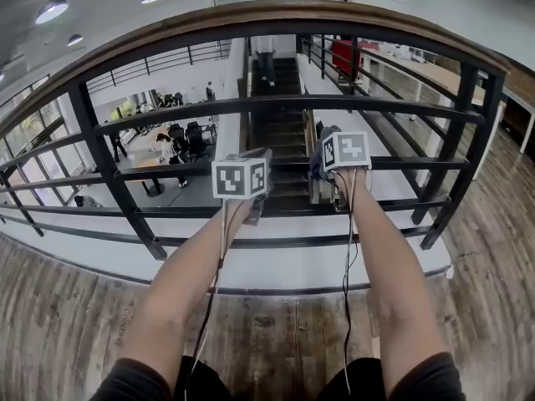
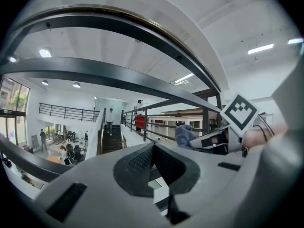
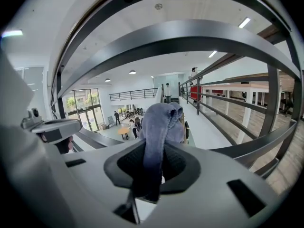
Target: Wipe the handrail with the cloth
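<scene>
Ahead, black bars (image 1: 284, 103) cross the stairs (image 1: 284, 144) behind the cloth (image 3: 159, 122).

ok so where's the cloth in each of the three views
Head view: the cloth sits near the centre, bunched just left of the right gripper and its marker cube.
Left gripper view: right of centre, a blue-grey lump at the right gripper's tip.
Right gripper view: dead centre, pinched between the fingers and standing up.
Shared landmark: the person on the stairs, seen beyond the bars.
</scene>
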`<control>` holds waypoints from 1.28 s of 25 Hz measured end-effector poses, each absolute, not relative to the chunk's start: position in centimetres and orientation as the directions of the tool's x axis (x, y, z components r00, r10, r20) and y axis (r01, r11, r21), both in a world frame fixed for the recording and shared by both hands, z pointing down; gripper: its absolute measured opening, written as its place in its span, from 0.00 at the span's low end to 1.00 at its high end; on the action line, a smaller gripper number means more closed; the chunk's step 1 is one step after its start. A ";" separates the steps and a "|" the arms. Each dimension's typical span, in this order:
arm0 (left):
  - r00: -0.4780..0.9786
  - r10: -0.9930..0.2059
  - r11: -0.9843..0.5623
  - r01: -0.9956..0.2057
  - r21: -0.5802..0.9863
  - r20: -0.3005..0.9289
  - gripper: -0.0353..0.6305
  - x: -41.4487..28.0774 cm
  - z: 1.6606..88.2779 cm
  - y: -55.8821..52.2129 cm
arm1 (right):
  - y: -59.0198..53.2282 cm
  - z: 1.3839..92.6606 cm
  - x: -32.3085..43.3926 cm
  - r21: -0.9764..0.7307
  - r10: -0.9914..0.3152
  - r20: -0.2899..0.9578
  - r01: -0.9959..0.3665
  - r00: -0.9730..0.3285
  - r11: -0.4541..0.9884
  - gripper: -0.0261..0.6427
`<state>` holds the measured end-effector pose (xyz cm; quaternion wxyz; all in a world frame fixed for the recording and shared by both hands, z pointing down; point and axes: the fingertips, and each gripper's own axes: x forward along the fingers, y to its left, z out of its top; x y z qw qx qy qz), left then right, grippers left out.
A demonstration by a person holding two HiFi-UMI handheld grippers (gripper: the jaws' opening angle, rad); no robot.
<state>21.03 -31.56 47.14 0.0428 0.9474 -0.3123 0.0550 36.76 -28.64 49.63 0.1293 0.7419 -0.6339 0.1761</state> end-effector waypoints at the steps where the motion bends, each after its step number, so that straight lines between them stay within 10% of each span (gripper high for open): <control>1: 0.803 -0.583 -0.805 -0.591 0.044 0.128 0.06 22.1 47.1 -31.1 | -28.1 49.6 37.9 -0.030 -0.895 0.422 -0.985 0.143 -0.172 0.16; 32: 0.912 -0.375 -0.919 -0.390 0.065 0.163 0.06 55.1 48.7 -17.3 | -13.8 49.1 71.3 0.004 -0.846 0.368 -0.910 0.386 -0.414 0.16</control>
